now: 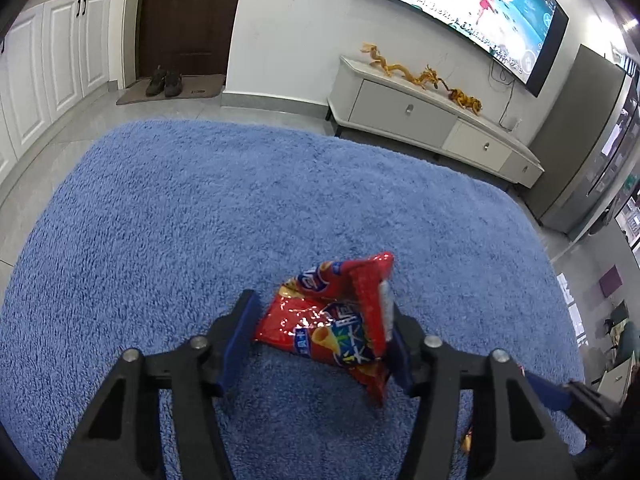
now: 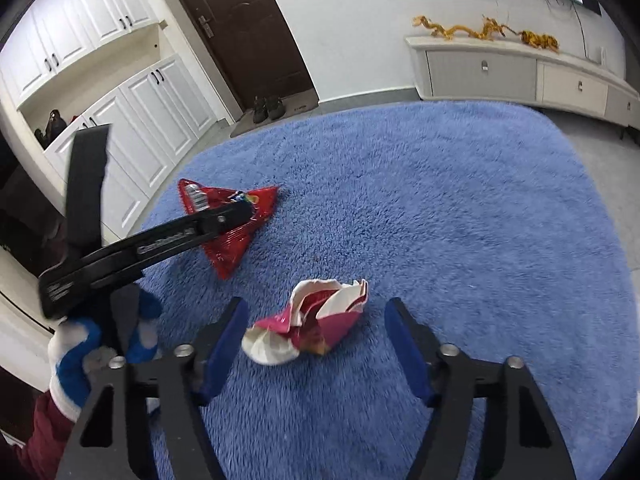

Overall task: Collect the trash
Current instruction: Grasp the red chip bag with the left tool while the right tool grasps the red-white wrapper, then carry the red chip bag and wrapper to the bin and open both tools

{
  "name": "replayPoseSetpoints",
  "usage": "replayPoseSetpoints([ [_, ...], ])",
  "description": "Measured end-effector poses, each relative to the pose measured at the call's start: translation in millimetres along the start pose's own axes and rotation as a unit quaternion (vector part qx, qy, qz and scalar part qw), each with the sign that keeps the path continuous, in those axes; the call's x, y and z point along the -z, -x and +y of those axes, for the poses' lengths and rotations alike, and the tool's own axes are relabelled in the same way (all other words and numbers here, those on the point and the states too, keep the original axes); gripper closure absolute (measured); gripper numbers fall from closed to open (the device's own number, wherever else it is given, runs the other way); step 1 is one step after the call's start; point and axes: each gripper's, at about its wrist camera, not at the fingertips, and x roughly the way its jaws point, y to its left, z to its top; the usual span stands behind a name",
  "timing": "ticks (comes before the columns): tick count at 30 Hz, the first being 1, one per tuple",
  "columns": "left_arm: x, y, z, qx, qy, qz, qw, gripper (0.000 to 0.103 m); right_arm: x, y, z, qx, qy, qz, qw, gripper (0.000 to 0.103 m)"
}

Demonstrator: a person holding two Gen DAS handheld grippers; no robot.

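Note:
A red snack bag (image 1: 332, 320) lies crumpled on the blue rug (image 1: 240, 208), between the open jaws of my left gripper (image 1: 324, 344); its right edge rests against the right finger. In the right wrist view the same red bag (image 2: 228, 224) sits under the left gripper's tip (image 2: 240, 212). A crumpled red and white paper wrapper (image 2: 308, 328) lies on the rug (image 2: 440, 208) between the wide-open jaws of my right gripper (image 2: 316, 340), touching neither finger.
A white TV cabinet (image 1: 432, 120) with gold dragon figures stands at the rug's far side under a wall TV (image 1: 472, 8). A dark door (image 2: 240, 28) with shoes (image 2: 268, 108), and white cupboards (image 2: 152, 112), stand at the left.

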Motion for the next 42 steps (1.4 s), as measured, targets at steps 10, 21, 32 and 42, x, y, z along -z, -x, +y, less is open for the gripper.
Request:
replayPoseSetpoints([
  [10,14.1,26.7,-14.2,-0.005,-0.015,-0.019,0.9997,0.079,25.5,36.2,4.0,-0.027,-0.002,-0.019,0.999,0.076],
  [21,56.4,113.2,-37.0,0.014,-0.032,-0.060,0.9976,0.080,70.0,125.3,6.7,-0.016,0.010,-0.077,0.997,0.076],
  [32,91.7,179.9,-109.8,0.079,-0.082,-0.077,0.9906,0.080,110.5,212.1,-9.2,-0.002,0.003,-0.145,0.989,0.076],
  [42,107.5,175.9,-242.6,0.145,-0.198,-0.043,0.9684,0.080,166.8,278.3,-112.3,0.090,-0.096,-0.193,0.972,0.076],
])
